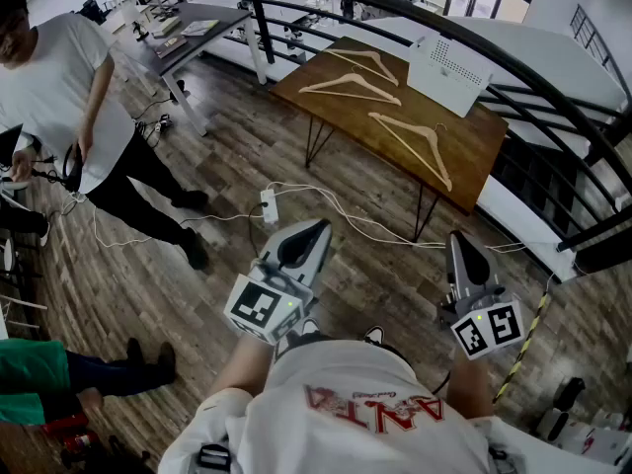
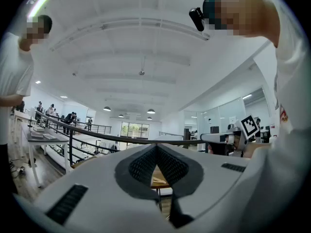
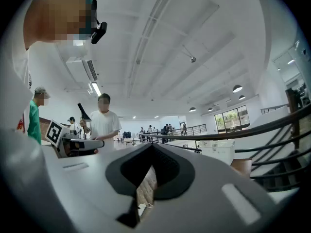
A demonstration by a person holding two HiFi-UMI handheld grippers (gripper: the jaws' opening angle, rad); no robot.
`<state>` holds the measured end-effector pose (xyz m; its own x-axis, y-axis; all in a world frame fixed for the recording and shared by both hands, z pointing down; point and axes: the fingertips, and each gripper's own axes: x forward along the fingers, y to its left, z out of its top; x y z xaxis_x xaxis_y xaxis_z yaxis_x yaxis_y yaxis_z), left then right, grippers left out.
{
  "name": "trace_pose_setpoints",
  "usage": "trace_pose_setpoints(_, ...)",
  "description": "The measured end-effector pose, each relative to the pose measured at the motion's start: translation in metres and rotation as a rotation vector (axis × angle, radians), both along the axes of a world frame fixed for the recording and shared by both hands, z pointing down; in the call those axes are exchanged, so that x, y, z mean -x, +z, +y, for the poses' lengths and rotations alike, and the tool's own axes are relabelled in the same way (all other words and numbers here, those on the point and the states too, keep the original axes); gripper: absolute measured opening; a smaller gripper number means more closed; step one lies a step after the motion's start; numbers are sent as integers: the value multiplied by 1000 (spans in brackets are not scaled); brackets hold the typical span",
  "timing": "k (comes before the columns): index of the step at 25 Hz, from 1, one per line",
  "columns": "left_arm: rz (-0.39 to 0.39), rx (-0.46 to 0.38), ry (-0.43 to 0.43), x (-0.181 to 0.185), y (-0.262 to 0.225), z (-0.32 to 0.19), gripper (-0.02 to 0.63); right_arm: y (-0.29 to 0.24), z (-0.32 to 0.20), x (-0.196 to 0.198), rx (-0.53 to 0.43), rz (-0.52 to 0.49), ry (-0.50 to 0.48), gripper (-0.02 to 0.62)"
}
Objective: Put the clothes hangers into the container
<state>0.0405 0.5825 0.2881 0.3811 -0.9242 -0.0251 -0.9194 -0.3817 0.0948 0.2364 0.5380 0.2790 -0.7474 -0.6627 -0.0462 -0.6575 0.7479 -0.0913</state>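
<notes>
Container (image 1: pixel 449 72) at the worktop (image 1: pixel 484 136) edge, three hangers (image 1: pixel 352 88) lying outside it; left gripper (image 1: pixel 317 229) and right gripper (image 1: pixel 460 238) fingers closed, empty, above floor (image 1: pixel 197 284).

Brown wooden worktop (image 1: pixel 472 144) on thin dark legs, standing on a plank floor (image 1: pixel 197 265). Lying flat and apart from one another on the worktop are three wooden clothes hangers: far hanger (image 1: pixel 365 62), middle hanger (image 1: pixel 351 87) and near hanger (image 1: pixel 415 141), with a white perforated container (image 1: pixel 449 72) at the far right corner, just beside the far hanger's end. On the floor near the worktop's legs lies a white power strip (image 1: pixel 268 205), with a white cable (image 1: pixel 390 237) trailing beneath the worktop.
</notes>
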Motion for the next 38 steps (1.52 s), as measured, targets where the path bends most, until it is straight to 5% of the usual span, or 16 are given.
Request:
trace_pose_setpoints(20, -5, 11, -17, -11, 6, -18, 9, 6, -19, -12, 40, -41, -23, -2)
trace_pose_setpoints(38, -14, 26, -94, -68, 24, -69, 9, 37, -88, -76, 100, -47, -75, -2)
